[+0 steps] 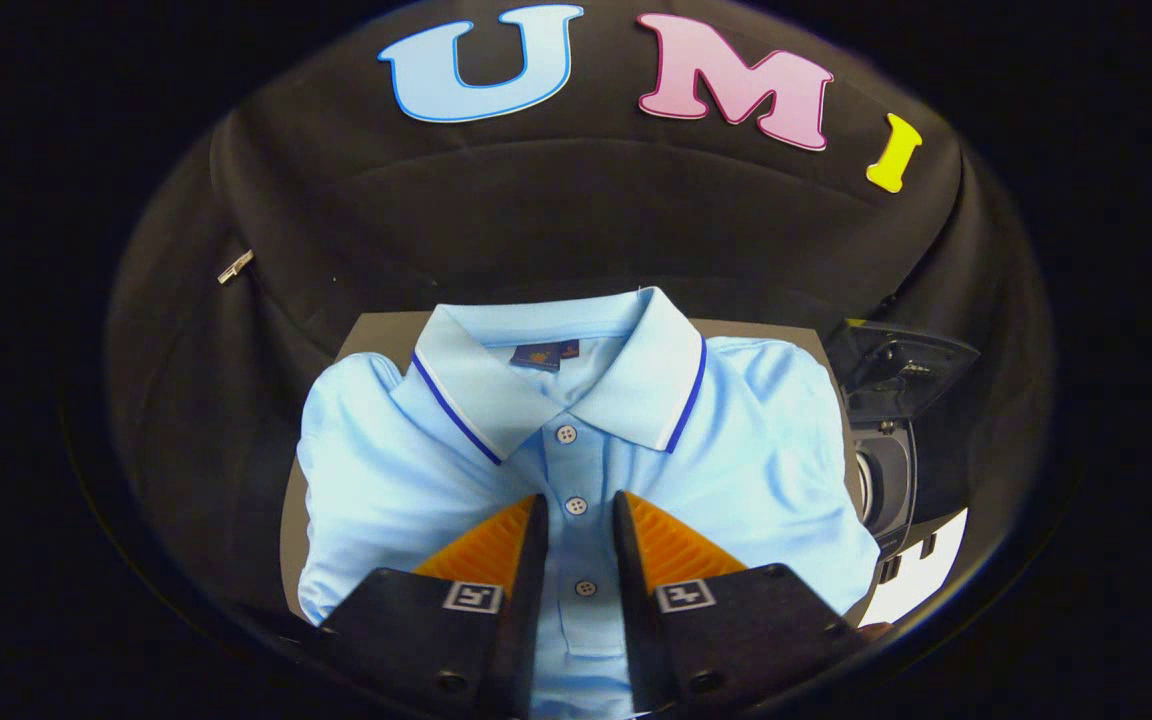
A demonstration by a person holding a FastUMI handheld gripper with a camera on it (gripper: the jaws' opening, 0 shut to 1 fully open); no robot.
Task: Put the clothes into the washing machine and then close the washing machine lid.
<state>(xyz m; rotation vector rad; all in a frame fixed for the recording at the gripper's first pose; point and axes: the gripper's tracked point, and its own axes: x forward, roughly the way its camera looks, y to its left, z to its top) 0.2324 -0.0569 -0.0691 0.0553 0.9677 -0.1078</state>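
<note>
A folded light-blue polo shirt [406, 470] with a dark-blue striped collar lies flat on a grey tabletop [373, 338]. My gripper [577, 500] hovers over the shirt's button placket, its fingers a narrow gap apart, and the placket with two buttons shows between them. The cloth under the fingers looks smooth, not pinched. To the right of the shirt stands a small dark washing machine [891, 480] with its lid [901, 372] raised and the round drum opening facing the shirt.
Black cloth walls close in the booth behind and to both sides. A small metal clip [234, 266] hangs on the left wall. A white patch [921, 570] lies below the washing machine at the right.
</note>
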